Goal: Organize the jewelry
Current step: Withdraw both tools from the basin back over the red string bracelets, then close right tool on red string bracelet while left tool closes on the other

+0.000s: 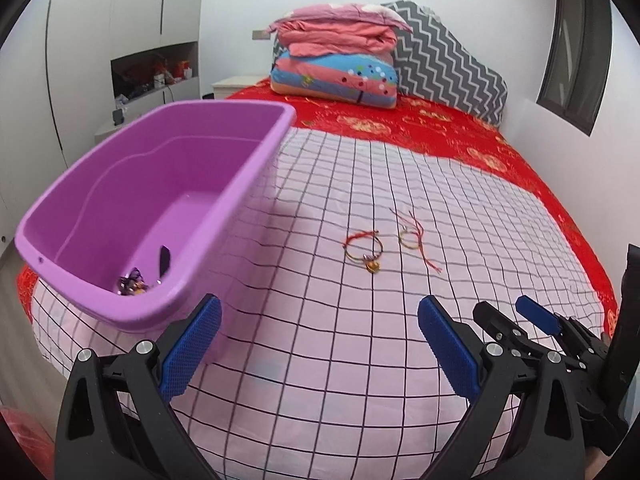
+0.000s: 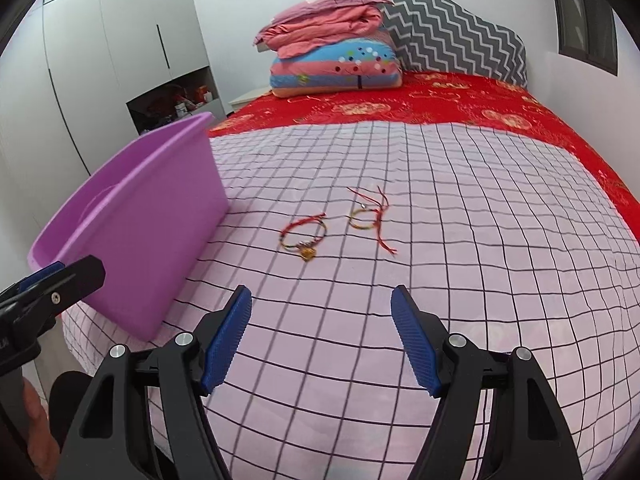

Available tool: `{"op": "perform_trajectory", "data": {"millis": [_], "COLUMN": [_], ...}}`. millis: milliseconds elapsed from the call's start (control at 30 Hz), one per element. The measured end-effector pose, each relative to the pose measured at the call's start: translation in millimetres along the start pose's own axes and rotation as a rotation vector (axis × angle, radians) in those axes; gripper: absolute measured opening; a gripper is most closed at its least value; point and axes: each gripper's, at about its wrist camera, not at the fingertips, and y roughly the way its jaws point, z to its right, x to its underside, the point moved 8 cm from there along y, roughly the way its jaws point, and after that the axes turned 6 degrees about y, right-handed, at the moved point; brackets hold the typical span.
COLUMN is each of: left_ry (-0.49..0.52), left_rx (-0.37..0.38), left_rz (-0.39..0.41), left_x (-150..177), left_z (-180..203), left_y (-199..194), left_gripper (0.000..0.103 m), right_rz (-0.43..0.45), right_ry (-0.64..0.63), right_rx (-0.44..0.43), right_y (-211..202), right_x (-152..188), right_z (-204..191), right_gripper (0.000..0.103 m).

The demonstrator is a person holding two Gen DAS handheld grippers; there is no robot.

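Two red-string bracelets lie on the pink checked sheet. One with a gold charm is on the left, and one with loose red cords is just right of it. A purple plastic tub stands at the left and holds a small heap of jewelry. My left gripper is open and empty, beside the tub's near corner. My right gripper is open and empty, short of the bracelets. It also shows in the left wrist view.
The bed has a red patterned cover beyond the checked sheet. Folded quilts and a grey zigzag pillow sit at the head. White wardrobes with a cluttered niche stand at the left, and a wall runs along the right side.
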Motion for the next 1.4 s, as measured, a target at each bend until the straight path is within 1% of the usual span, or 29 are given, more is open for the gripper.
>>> {"op": "perform_trajectory", "data": {"millis": [133, 267, 367, 433, 567, 767, 867, 1133, 1400], "left_ry": [0.008, -0.003, -0.004, -0.004, -0.011, -0.041, -0.035, -0.021, -0.01], "left_rx": [0.015, 0.027, 0.025, 0.022, -0.001, -0.042, -0.073, -0.094, -0.078], "left_rz": [-0.05, -0.095, -0.129, -0.139, -0.137, -0.141, -0.139, -0.165, -0.174], "left_x": [8.2, 12.0, 13.2, 11.0, -0.2, -17.9, -25.4, -29.9, -27.4], "left_z": [12.6, 21.8, 27.2, 30.1, 30.2, 20.1, 17.7, 20.4, 26.0], "left_y": [26.9, 63.9, 93.8, 109.8, 147.1, 195.2, 218.0, 258.4, 274.6], "left_gripper": [0.097, 0.097, 0.097, 0.097, 0.097, 0.097, 0.097, 0.097, 0.096], "right_rz": [-0.021, -0.043, -0.051, -0.051, -0.058, -0.06, -0.063, -0.089, -0.119], "right_ry": [0.02, 0.035, 0.028, 0.034, 0.056, 0.04, 0.032, 0.034, -0.006], "right_rx": [0.017, 0.035, 0.072, 0.079, 0.082, 0.078, 0.076, 0.089, 0.114], "right_y": [22.2, 47.6, 69.7, 81.8, 114.2, 156.2, 176.8, 218.9, 242.1], "right_x": [2.5, 1.8, -4.9, -11.0, -25.7, -47.7, -57.7, -70.6, -74.8], "right_z": [19.0, 36.8, 50.2, 57.2, 71.3, 77.9, 80.8, 89.3, 92.0], "right_gripper": [0.069, 0.069, 0.069, 0.069, 0.069, 0.069, 0.069, 0.069, 0.069]}}
